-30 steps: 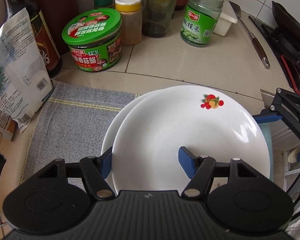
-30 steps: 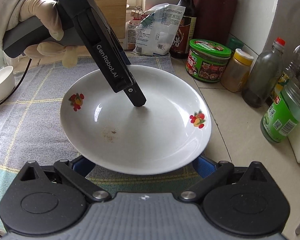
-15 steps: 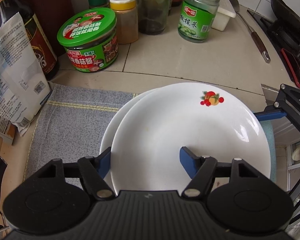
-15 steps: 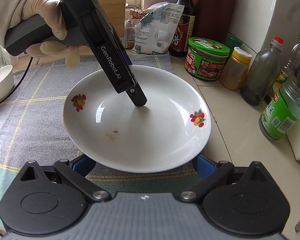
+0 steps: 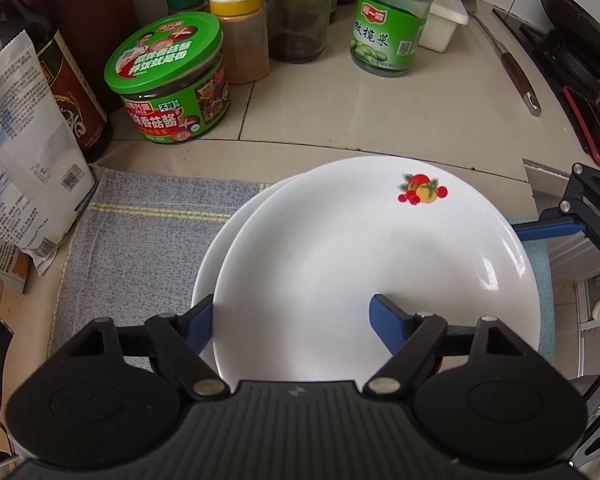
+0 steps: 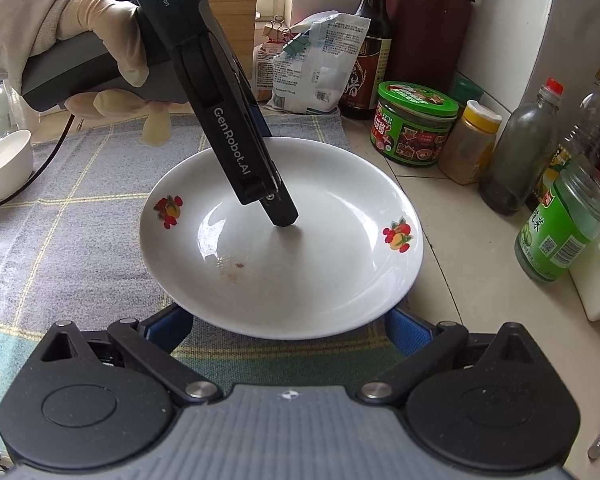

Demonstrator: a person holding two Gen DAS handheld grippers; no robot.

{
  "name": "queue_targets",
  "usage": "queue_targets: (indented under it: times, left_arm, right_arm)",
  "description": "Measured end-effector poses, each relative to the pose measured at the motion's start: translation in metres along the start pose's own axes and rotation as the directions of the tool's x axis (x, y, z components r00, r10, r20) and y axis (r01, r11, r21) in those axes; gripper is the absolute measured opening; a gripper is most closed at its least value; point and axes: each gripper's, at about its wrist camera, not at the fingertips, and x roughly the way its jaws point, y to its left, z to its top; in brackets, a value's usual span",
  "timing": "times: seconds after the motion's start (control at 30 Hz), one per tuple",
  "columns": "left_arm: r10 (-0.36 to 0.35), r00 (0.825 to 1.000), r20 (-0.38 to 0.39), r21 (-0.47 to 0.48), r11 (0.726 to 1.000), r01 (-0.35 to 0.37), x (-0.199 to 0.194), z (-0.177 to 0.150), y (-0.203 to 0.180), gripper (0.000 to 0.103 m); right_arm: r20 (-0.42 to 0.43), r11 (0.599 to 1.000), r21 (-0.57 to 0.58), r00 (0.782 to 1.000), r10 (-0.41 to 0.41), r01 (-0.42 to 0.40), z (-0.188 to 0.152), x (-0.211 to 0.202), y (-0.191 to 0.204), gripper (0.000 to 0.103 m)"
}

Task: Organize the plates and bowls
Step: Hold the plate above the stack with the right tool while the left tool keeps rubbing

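The left gripper (image 5: 292, 316) points steeply down over the near rim of the top plate (image 5: 364, 264). Its jaws are opening: one blue finger stands outside the rim on the left, the other stands inside the dish, and neither pad presses the rim. In the right wrist view the inner finger (image 6: 280, 210) reaches down to the middle of the plate's floor. A gloved hand (image 6: 100, 52) holds the handle of this gripper.

The top plate sits in a second white plate (image 5: 220, 256), offset so that only a crescent of the lower one shows on the left. Both lie at the edge of a grey striped cloth (image 5: 148, 236) spread on the desk (image 5: 440, 120). The top plate carries fruit prints on its rim and some brown specks on its floor.

The right gripper (image 6: 288, 328) stands wide apart, with one blue finger at each side of the plate's near rim. Whether its pads touch the plates cannot be told, as the rim hides the fingertips.

Beyond the plates stand a green-lidded jar (image 5: 172, 84), a yellow-capped spice jar (image 5: 242, 36), a dark glass bottle (image 5: 296, 12) and a green-labelled glass jar (image 5: 388, 28). A white paper bag (image 5: 28, 148) leans beside a sauce bottle (image 5: 68, 80). A small white bowl (image 6: 4, 164) sits on the cloth, well apart from the plates.
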Motion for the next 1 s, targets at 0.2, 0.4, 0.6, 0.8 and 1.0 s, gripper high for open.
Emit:
queue_targets:
  times: [0.2,0.4,0.6,0.8,1.0]
  left_arm:
    - [0.017,1.000,-0.021,0.016,1.000,-0.016,0.0002,0.0018,-0.0021,0.081]
    - [0.033,0.999,-0.031,0.034,0.999,-0.032,-0.0007,-0.0003,-0.0044,0.081]
    - [0.032,0.999,-0.041,0.038,0.999,-0.031,-0.0006,0.0005,-0.0042,0.082]
    - [0.028,0.998,-0.060,0.046,0.999,-0.025,0.0008,0.0031,-0.0041,0.084]
    - [0.022,0.996,-0.085,0.059,0.998,-0.017,0.0036,0.0060,-0.0054,0.088]
  right_arm:
    - [0.008,1.000,0.000,1.000,-0.004,0.004,-0.0002,-0.0018,-0.0005,0.103]
    - [0.012,1.000,-0.010,1.000,-0.007,0.007,-0.0012,-0.0028,0.0000,0.103]
    - [0.017,1.000,-0.017,1.000,-0.012,0.012,-0.0016,-0.0057,-0.0001,0.103]
    - [0.016,1.000,-0.017,1.000,-0.010,0.010,-0.0025,-0.0061,0.0012,0.103]
    - [0.010,1.000,-0.018,1.000,0.001,-0.001,-0.0041,-0.0048,0.0036,0.103]
